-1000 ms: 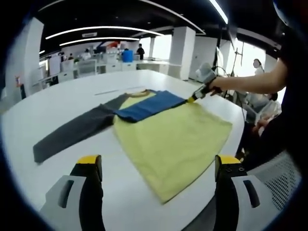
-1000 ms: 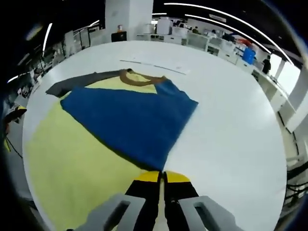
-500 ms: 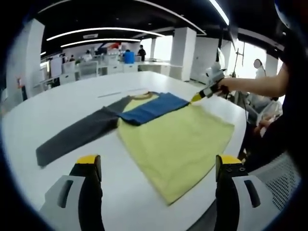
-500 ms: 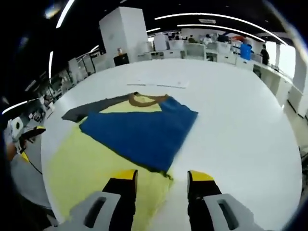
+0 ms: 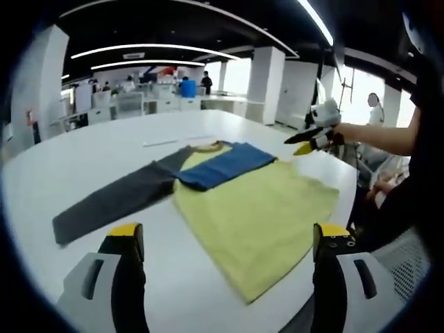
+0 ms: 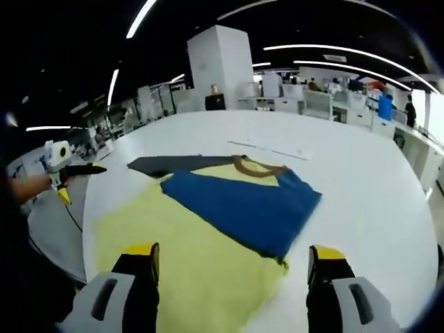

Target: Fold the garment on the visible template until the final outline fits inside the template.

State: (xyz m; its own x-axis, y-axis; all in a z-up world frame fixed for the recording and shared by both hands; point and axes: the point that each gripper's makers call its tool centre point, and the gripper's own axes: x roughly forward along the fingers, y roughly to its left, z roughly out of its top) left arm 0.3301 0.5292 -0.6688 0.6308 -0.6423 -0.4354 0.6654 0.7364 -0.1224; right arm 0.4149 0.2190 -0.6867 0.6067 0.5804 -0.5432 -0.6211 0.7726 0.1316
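— Is any writing or brand to be read on the garment (image 5: 257, 208)?

— None can be made out; no label or print is seen on the cloth in either view.

— How is the garment laid?

— It is spread flat on the white table (image 5: 83, 166). In the left gripper view the yellow body (image 6: 187, 257) is seen running from the brown collar (image 5: 205, 146) at the far end toward the hem at the near table edge, and that is its long axis. The grey sleeve (image 5: 114, 201) is stretched out to the left of the body. The blue sleeve (image 6: 243, 208) is folded across the upper chest, lying on the yellow cloth below the collar.

— And the grippers?

— The left gripper (image 5: 225, 239) is held with its jaws spread wide, nothing between them, above the near table edge and clear of the cloth. The right gripper (image 6: 236, 260) is likewise spread wide and empty, hovering over the yellow body. In the left gripper view it (image 5: 309, 142) is seen at the right, raised off the table, with nothing gripped.
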